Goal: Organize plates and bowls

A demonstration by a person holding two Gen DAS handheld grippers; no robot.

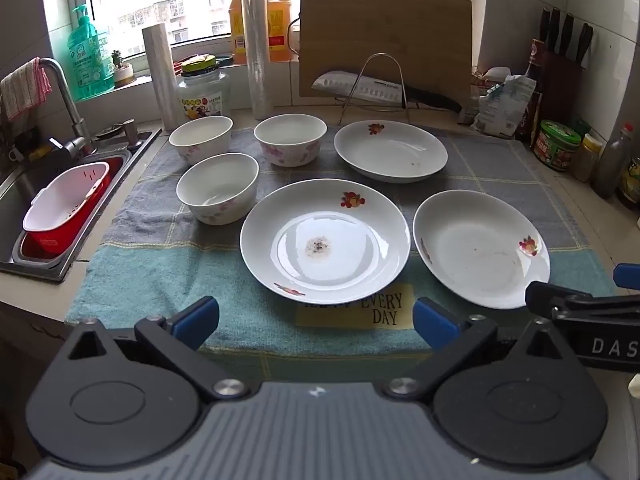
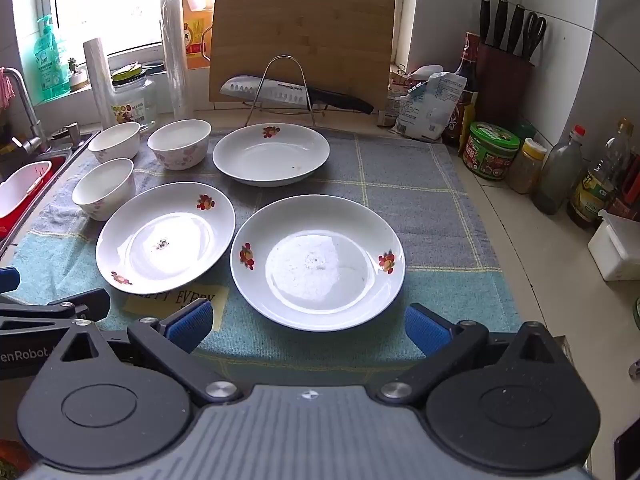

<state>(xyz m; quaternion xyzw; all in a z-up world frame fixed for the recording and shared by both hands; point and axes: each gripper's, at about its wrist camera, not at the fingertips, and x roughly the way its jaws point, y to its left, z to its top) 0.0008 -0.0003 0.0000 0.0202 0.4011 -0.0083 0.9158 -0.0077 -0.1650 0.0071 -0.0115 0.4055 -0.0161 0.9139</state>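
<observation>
Three white plates with fruit prints lie apart on a blue-grey towel (image 1: 160,272): a near middle plate (image 1: 325,240), a near right plate (image 1: 480,248) and a far plate (image 1: 390,150). Three white flowered bowls stand left of them: one near (image 1: 218,186), one far left (image 1: 201,136), one far middle (image 1: 291,138). My left gripper (image 1: 316,320) hangs open just short of the near middle plate. In the right wrist view my right gripper (image 2: 310,326) stands open at the near rim of the right plate (image 2: 318,262), with nothing between its fingers. The middle plate (image 2: 166,236) and far plate (image 2: 271,154) lie beyond.
A sink (image 1: 24,184) with a red and white strainer basket (image 1: 66,204) lies at the left. A cutting board (image 1: 384,40), a knife on a wire rack (image 1: 380,88), bottles and plastic rolls line the back. Jars, bottles (image 2: 560,172) and a knife block (image 2: 504,76) crowd the right.
</observation>
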